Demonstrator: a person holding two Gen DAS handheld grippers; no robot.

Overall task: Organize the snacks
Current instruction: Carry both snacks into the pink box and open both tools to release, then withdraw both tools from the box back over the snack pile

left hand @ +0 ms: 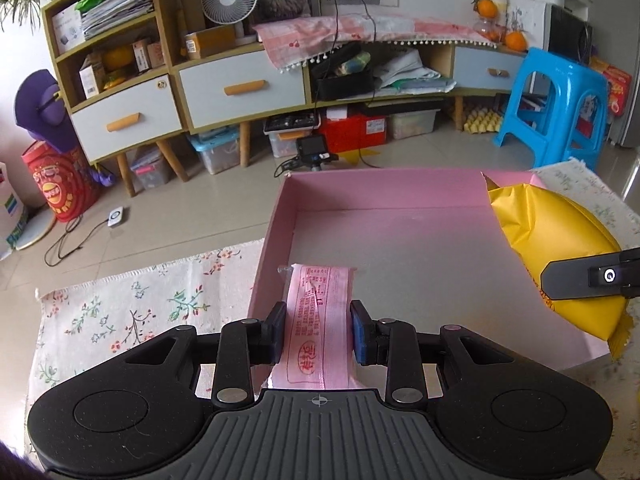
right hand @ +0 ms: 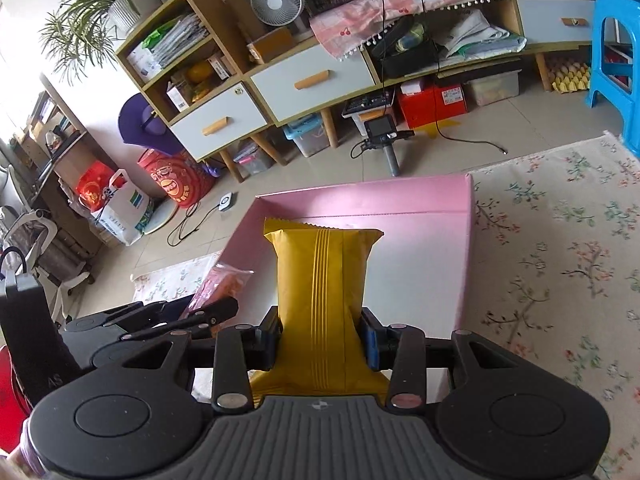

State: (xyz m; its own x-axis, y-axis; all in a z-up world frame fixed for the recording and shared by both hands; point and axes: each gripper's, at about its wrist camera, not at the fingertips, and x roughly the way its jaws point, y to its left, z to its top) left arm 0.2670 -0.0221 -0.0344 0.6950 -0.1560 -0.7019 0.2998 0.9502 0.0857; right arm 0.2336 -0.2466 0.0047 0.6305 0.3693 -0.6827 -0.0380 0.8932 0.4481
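Both grippers clamp snacks above the pink box [left hand: 400, 196]: the left gripper [left hand: 319, 330] pinches a pink packet [left hand: 318, 312] over its near left edge, the right gripper [right hand: 320, 338] squeezes a yellow bag [right hand: 320, 276]. Each packet's tail end hides behind its gripper's body; the pink packet's print is unreadable.

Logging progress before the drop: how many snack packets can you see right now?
2. The pink plastic snack packet is in the left gripper; the puffy yellow snack bag is in the right gripper, both over the pink cardboard box.

Pink box [left hand: 400, 240] floor seemingly bare; yellow bag [left hand: 552, 248] overhangs right.
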